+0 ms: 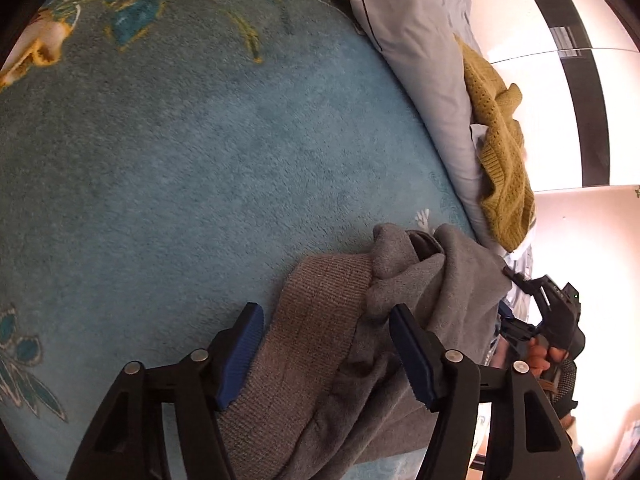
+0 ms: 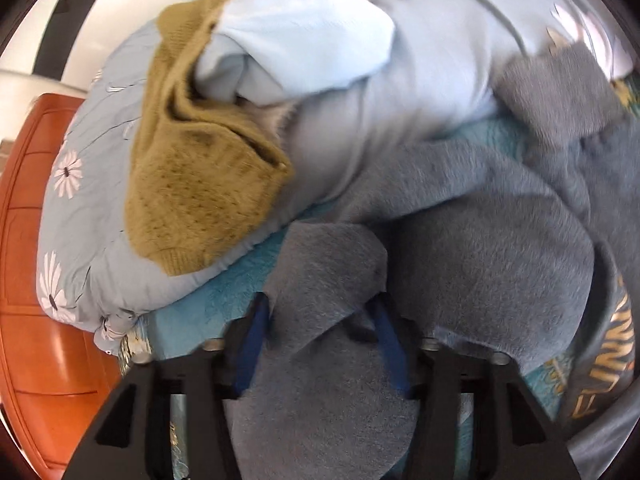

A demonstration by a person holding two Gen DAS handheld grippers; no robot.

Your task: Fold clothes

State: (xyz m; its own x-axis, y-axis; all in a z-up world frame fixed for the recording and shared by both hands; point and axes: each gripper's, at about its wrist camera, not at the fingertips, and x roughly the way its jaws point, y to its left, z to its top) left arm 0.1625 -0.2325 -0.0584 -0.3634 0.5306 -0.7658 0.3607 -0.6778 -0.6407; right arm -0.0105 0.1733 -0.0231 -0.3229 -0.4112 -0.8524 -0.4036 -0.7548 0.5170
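A grey sweatshirt (image 1: 400, 300) lies bunched on a teal floral blanket (image 1: 180, 160). My left gripper (image 1: 326, 350) is open, its blue-padded fingers on either side of the ribbed hem (image 1: 316, 320). My right gripper (image 2: 316, 344) is open with a fold of the same grey sweatshirt (image 2: 460, 240) lying between its fingers. The right gripper also shows at the right edge of the left wrist view (image 1: 516, 280), touching the sweatshirt's far side. Orange lettering (image 2: 604, 364) shows on the sweatshirt at the right.
A mustard knit sweater (image 2: 204, 184) lies on a grey-blue flowered pillow (image 2: 68, 216), also in the left wrist view (image 1: 500, 152). Light blue garments (image 2: 312, 40) are piled behind. Beyond the bed edge is an orange wooden floor (image 2: 44, 320).
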